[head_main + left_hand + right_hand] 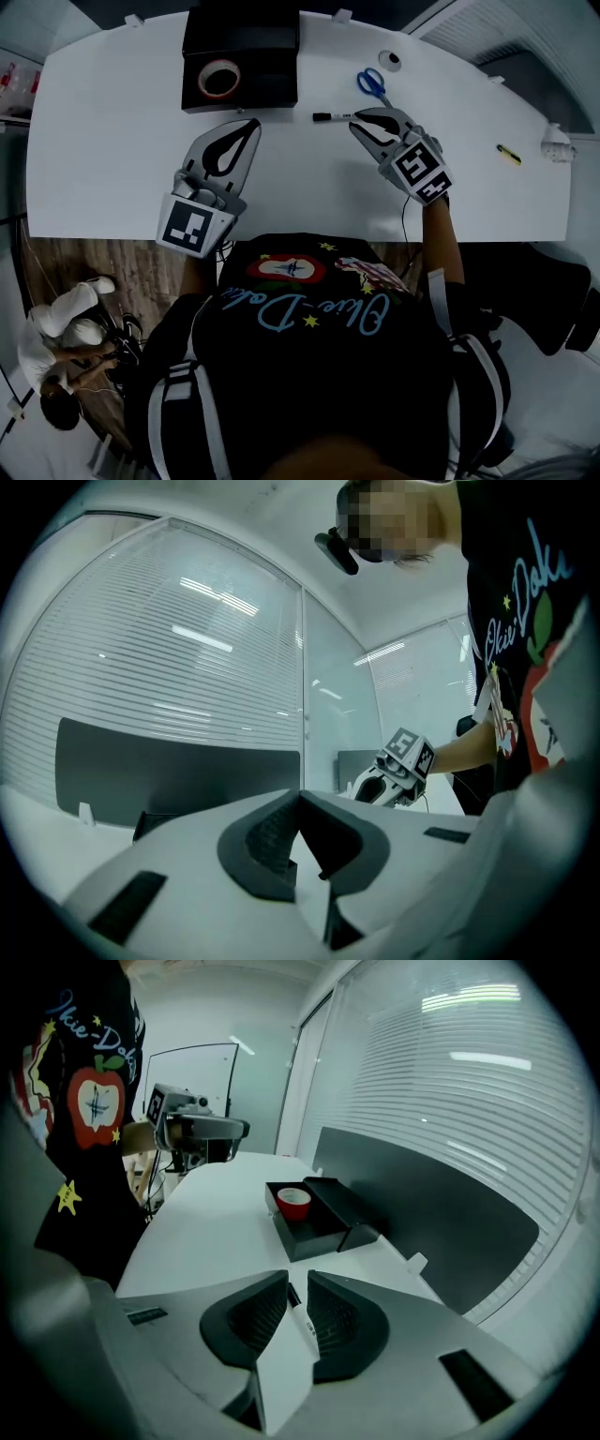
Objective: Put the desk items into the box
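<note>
Two hand-held grippers sit over a white, curved-edged tabletop (103, 141). The task's thing nearest a gripper is a slim marker pen (330, 117) with a black end and a white barrel. It lies flat on the table at upper centre of the head view, just right of the box.

The right gripper (356, 120) points at the pen's right end. In the right gripper view its dark ribbed pads stand apart on either side of the barrel. They are released, not clamped, and a gap is clear at the left pad.

The left gripper (250, 125) lies below the box. Its jaws are clenched tip to tip with nothing between them.

The black rectangular cardboard box (272, 80) stands open at top centre, close to the table's far edge. A red-orange roll of tape (219, 79) sits in its left part.

Blue-handled scissors (373, 82) lie up and right of the pen. A small yellow-and-black item (509, 155) lies well apart, near the right edge.

The left half of the tabletop is bare. A short bare strip separates pen and box. The table's near edge runs just below both grippers.
</note>
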